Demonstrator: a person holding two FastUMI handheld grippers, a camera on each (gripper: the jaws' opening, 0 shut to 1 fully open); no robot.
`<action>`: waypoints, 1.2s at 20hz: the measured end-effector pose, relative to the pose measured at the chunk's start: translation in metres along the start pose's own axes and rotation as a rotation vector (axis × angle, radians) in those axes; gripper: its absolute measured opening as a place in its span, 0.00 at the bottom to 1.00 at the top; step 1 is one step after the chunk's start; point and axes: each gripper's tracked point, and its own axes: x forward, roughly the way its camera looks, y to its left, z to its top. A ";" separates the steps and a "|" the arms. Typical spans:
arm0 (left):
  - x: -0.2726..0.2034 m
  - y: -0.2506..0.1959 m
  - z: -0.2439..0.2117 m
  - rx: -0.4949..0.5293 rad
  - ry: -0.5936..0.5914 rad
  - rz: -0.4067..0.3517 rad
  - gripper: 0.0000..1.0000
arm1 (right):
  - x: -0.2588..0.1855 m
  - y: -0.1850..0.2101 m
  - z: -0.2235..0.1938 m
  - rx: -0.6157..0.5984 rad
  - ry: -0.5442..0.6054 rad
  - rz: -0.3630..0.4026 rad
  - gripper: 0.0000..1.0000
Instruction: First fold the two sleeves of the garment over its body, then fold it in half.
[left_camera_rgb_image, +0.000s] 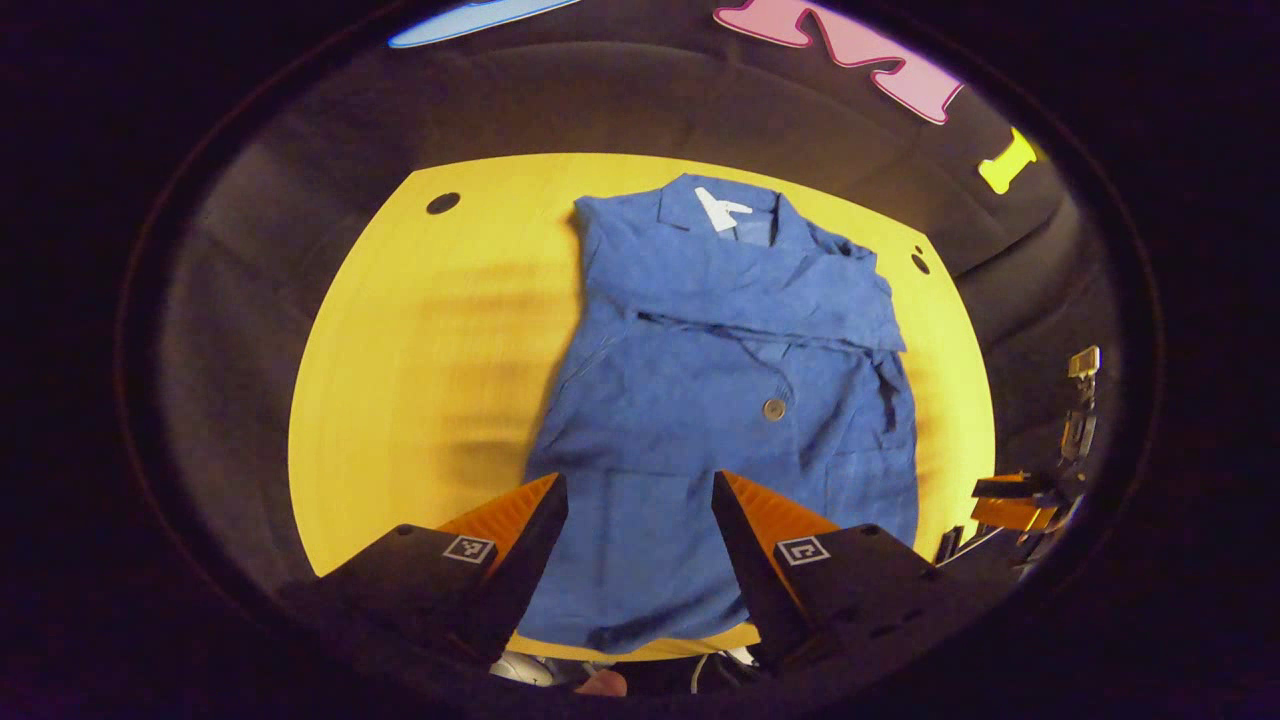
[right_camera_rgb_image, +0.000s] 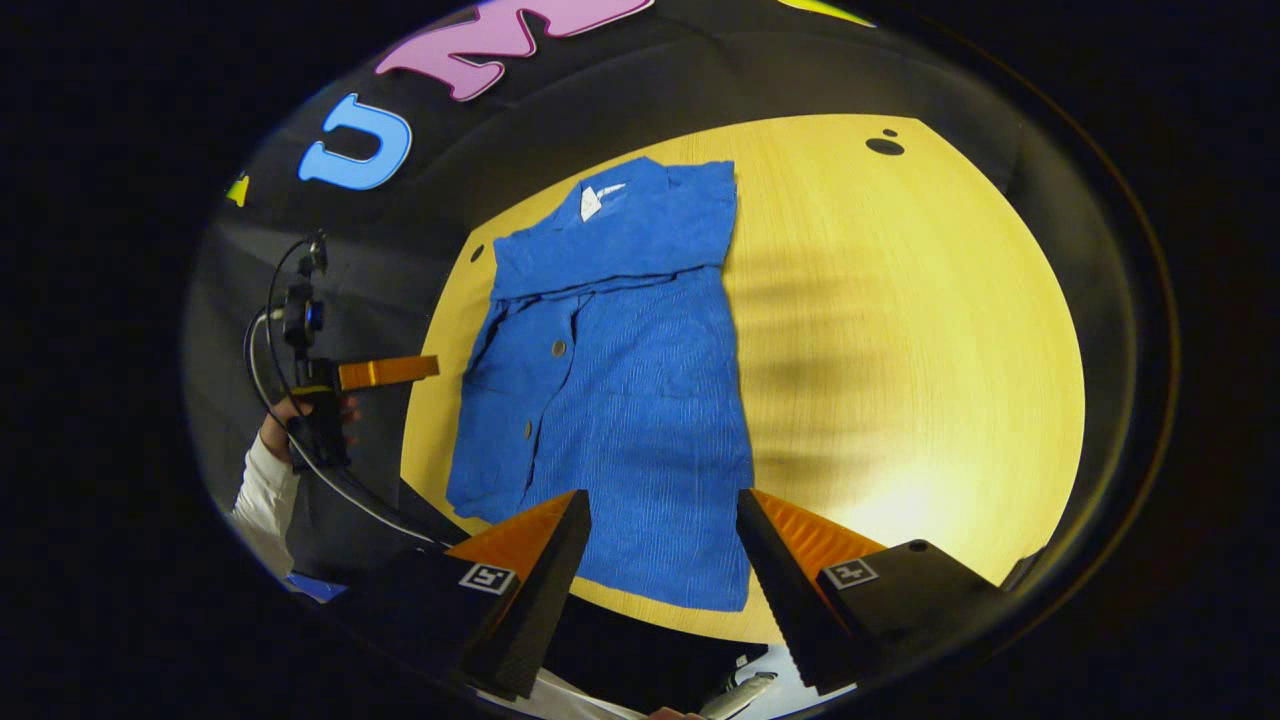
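Nearest in the left gripper view, the left tongs (left_camera_rgb_image: 640, 500) hang spread apart above the hem end of a blue garment (left_camera_rgb_image: 720, 400), gripping nothing, with cloth showing through the gap between their fingers. That garment lies flat on a round yellow bench (left_camera_rgb_image: 400, 380), collar at the far side from the camera, a white tag (left_camera_rgb_image: 720, 210) showing inside the collar. Both sleeves are already folded across the garment's chest, forming a band below the collar, and a round button (left_camera_rgb_image: 773, 408) sits near the middle of the body. Two dark holes mark the bench top, one well to the left of the collar (left_camera_rgb_image: 442, 203) and one just right of the shoulder (left_camera_rgb_image: 920, 263). In the right gripper view, the right tongs (right_camera_rgb_image: 662, 515) are likewise released and held above the garment's (right_camera_rgb_image: 620, 380) hem, clear of the fabric. Left of the garment in that view, beyond the bench (right_camera_rgb_image: 950, 350) edge, a hand (right_camera_rgb_image: 300, 415) in a white sleeve (right_camera_rgb_image: 265, 500) holds the other gripper, with a cable looping from it.
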 end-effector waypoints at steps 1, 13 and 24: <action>0.002 0.012 -0.020 0.001 0.015 0.011 0.85 | 0.003 0.001 -0.007 -0.001 0.012 -0.017 0.95; 0.036 0.070 -0.144 -0.028 0.203 0.062 0.85 | 0.034 -0.037 -0.087 0.003 0.190 -0.268 0.99; 0.058 0.067 -0.153 -0.029 0.327 0.064 0.84 | 0.057 -0.074 -0.119 0.052 0.309 -0.398 0.99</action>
